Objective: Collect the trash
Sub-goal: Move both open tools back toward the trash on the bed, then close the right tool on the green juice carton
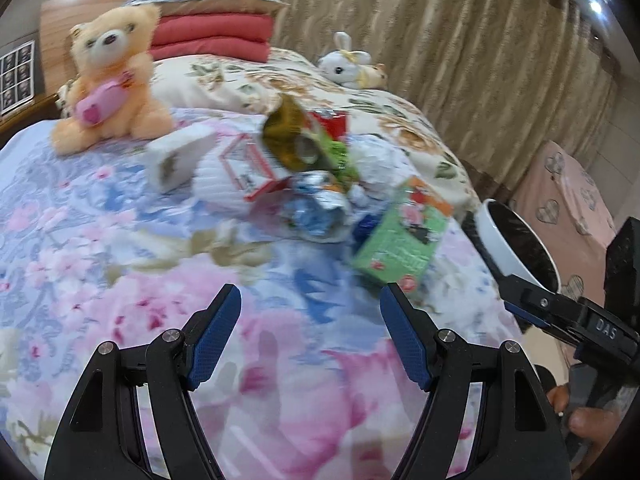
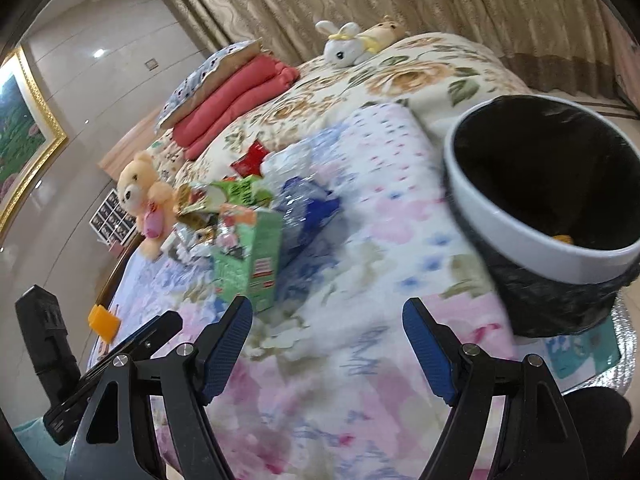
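Hovering over a flowered bedspread [image 1: 120, 264], the left hand-held gripper [image 1: 310, 336] has its blue pads spread wide with nothing between them, aimed down toward a heap of trash [image 1: 316, 184] in the middle of the bed. The right hand-held gripper [image 2: 328, 348] is likewise released and empty, its jaws parted over bare quilt. Both look poised for a first pick, I judge, since the litter is all bunched together: a green carton [image 1: 400, 236] lies nearest, with crumpled silver foil [image 1: 320, 208], a gold wrapper [image 1: 288, 136] and a red and white box [image 1: 248, 168] behind it. A white bin [image 2: 520, 240] lined with a black bag stands just beside the bed's edge on the right, probably put there so each piece needs only a short carry. A teddy bear [image 1: 112, 80] and a white plush rabbit [image 1: 346, 64] sit further up the bed, apart from the heap, near folded red bedding [image 1: 212, 36]. Beige curtains [image 1: 440, 40] hang behind.
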The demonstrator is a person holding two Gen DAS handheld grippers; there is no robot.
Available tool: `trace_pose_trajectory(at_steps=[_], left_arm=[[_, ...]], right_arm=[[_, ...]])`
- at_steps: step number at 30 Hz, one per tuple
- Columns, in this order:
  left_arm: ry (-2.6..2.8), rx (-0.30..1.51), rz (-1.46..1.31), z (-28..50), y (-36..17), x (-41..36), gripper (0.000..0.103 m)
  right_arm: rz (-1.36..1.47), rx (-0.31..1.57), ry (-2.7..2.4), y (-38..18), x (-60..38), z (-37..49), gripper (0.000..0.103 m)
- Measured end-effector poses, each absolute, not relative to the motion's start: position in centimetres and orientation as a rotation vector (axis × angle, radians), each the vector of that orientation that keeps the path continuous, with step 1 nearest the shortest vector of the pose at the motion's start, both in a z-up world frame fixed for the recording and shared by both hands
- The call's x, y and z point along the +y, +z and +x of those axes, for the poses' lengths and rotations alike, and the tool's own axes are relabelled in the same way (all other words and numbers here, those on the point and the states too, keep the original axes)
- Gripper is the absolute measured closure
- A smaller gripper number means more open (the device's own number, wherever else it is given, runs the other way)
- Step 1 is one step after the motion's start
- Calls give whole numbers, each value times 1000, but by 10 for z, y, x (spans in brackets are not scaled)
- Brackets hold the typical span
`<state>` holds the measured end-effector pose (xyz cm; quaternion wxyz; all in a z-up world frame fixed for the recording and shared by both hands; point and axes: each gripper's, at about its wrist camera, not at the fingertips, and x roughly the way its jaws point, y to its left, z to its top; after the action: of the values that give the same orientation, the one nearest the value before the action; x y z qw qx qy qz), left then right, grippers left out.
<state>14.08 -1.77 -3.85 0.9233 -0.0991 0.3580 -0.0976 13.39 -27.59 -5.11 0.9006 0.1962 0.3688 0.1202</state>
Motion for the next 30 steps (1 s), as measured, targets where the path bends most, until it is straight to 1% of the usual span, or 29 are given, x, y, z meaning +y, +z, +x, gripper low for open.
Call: trace_pose_trajectory(at_steps=[7,15,28,30], left_arm=[[-157,762,-194,152,-46,1,29],[-124,784,-185,179,-48,23,29],[-111,821,-121,245,-59,24,29],[-115,824,-122,250,-61,23,31]], right_arm=[[409,781,296,-56,-245,144,24],[420,788,309,-57,-233,154,24],[440,815,319,-68,-212,183,24],[448,821,314,-71,-211,188,25]])
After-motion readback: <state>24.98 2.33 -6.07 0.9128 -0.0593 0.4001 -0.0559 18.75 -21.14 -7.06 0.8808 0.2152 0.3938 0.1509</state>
